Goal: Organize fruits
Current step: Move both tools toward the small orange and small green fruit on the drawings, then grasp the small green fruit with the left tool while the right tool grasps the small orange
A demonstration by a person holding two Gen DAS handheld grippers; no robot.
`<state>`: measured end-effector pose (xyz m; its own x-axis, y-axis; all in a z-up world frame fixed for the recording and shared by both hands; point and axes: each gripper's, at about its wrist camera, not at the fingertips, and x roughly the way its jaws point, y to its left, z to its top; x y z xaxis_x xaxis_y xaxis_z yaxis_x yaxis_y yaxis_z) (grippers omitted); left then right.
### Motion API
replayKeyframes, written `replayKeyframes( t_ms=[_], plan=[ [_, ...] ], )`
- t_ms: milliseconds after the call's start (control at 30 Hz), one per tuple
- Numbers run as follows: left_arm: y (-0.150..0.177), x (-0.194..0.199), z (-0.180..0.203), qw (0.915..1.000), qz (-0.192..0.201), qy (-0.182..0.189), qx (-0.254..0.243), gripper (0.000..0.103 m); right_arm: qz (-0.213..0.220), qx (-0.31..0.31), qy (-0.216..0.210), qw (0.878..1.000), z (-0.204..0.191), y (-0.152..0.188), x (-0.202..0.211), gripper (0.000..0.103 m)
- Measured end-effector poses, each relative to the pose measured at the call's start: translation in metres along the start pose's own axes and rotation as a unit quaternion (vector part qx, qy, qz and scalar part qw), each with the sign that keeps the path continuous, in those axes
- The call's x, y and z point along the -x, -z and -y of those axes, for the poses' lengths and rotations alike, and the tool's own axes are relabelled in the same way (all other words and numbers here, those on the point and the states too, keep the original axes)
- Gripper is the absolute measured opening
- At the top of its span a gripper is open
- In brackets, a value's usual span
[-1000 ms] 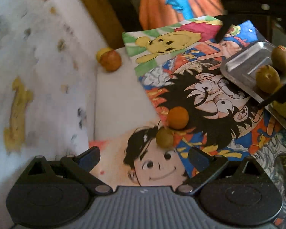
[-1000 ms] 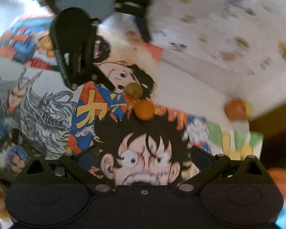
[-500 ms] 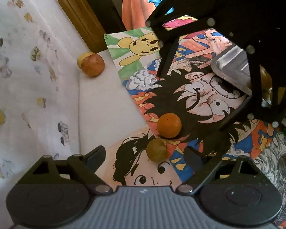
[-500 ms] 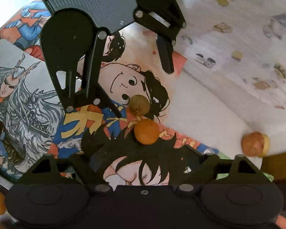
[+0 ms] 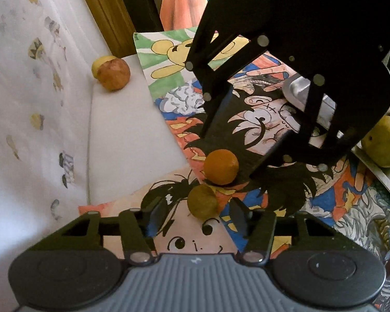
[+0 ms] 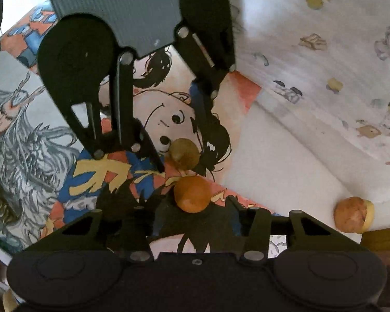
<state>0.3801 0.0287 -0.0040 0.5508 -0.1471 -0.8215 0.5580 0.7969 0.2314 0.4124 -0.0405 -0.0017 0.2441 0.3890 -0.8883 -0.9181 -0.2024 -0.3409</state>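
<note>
A small olive-green fruit (image 5: pixel 202 201) and a round orange fruit (image 5: pixel 221 166) lie touching on cartoon posters (image 5: pixel 184 239). My left gripper (image 5: pixel 195 213) straddles the green fruit with its jaws closing; the pads stand a little off it. In the right wrist view the orange fruit (image 6: pixel 192 193) sits between the fingertips of my right gripper (image 6: pixel 192 208), whose jaws are also closing with small gaps on both sides. The left gripper (image 6: pixel 184 150) reaches in from above around the green fruit (image 6: pixel 184 153). Seen from the left wrist, the right gripper (image 5: pixel 231 158) hangs over the orange fruit.
A steel tray (image 5: pixel 296 88) at the right holds yellow-green fruits (image 5: pixel 382 143), mostly behind the right gripper. A brownish fruit (image 5: pixel 113 75) with a yellow one behind it rests at the back left by a wooden post (image 5: pixel 101 7). A printed white cloth (image 5: pixel 39 104) lies along the left.
Both pairs of jaws have narrowed a lot. The right gripper has come in over the orange fruit and now fills the left wrist view's right side. The left gripper has closed in on the green fruit.
</note>
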Motion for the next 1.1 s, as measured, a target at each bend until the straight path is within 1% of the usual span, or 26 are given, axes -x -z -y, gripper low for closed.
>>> replayKeyframes(
  t_ms=[133, 200, 267, 367, 467, 633, 733, 800, 867, 1000, 1100],
  plan=[
    [0.000, -0.003, -0.003, 0.9998, -0.004, 0.013, 0.011, 0.050, -0.003, 0.010, -0.005, 1.000, -0.002, 0.000, -0.006, 0.044],
    [-0.001, -0.004, -0.004, 0.9997, -0.004, 0.017, 0.015, 0.045, -0.001, 0.007, -0.006, 1.000, -0.002, 0.001, -0.006, 0.042],
    [-0.002, -0.004, -0.006, 0.9996, -0.003, 0.022, 0.019, 0.042, 0.000, 0.006, -0.006, 1.000, -0.001, 0.002, -0.006, 0.037],
    [-0.003, -0.005, -0.007, 0.9994, -0.003, 0.026, 0.023, 0.037, 0.003, 0.002, -0.009, 1.000, 0.000, 0.002, -0.008, 0.033],
    [-0.003, -0.005, -0.007, 0.9993, -0.004, 0.028, 0.026, 0.033, 0.004, -0.003, -0.009, 1.000, 0.000, 0.002, -0.008, 0.033],
    [-0.003, -0.006, -0.010, 0.9987, -0.006, 0.030, 0.041, 0.032, 0.007, -0.025, -0.008, 1.000, -0.002, 0.004, -0.006, 0.033],
    [-0.003, -0.007, -0.012, 0.9981, -0.008, 0.032, 0.052, 0.028, 0.009, -0.041, -0.006, 0.999, -0.005, 0.007, -0.004, 0.033],
    [-0.002, -0.007, -0.014, 0.9974, -0.010, 0.032, 0.063, 0.027, 0.010, -0.053, -0.003, 0.999, -0.007, 0.008, -0.004, 0.033],
    [-0.003, -0.008, -0.016, 0.9957, -0.016, 0.034, 0.085, 0.027, 0.011, -0.062, -0.001, 0.998, -0.010, 0.010, 0.001, 0.033],
    [-0.003, -0.008, -0.024, 0.9901, -0.023, 0.041, 0.132, 0.027, 0.011, -0.079, 0.003, 0.997, -0.014, 0.014, 0.007, 0.033],
    [-0.002, -0.007, -0.028, 0.9865, -0.026, 0.044, 0.156, 0.027, 0.011, -0.092, 0.007, 0.996, -0.015, 0.018, 0.010, 0.033]
  ],
)
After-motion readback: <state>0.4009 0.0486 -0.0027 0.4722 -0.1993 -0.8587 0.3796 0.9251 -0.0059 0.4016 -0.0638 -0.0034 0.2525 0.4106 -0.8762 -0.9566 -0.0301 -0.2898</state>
